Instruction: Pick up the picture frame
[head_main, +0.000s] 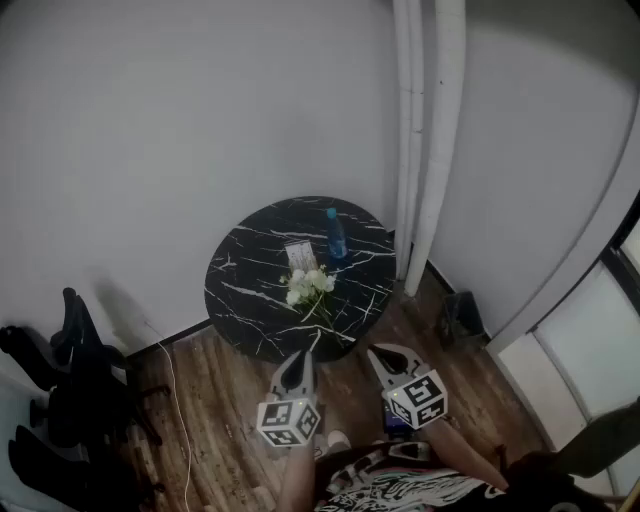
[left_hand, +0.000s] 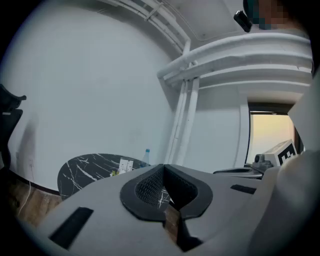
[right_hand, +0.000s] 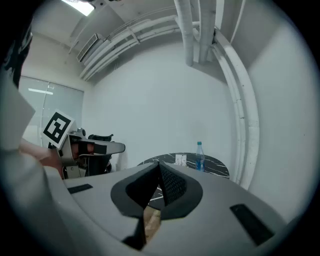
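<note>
I see the round black marble table (head_main: 240, 285) standing near the wall. My left gripper (head_main: 300, 360) and right gripper (head_main: 380, 355) hover short of its near edge, both with jaws fully closed and empty. On the table are white flowers (head_main: 308, 285) and a blue bottle (head_main: 336, 235). The picture frame (head_main: 298, 254) stands just behind the flowers, left of the bottle.

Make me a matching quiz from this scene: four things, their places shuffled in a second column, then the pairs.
1. blue plastic water bottle
2. bunch of white flowers
3. small white picture frame
4. black office chair

A. floor, left of the round black marble table
B. mid-table, toward its near edge
C. table's far side, nearest the white pipes
D. left of the bottle, behind the flowers

Pairs: 1-C, 2-B, 3-D, 4-A
</note>
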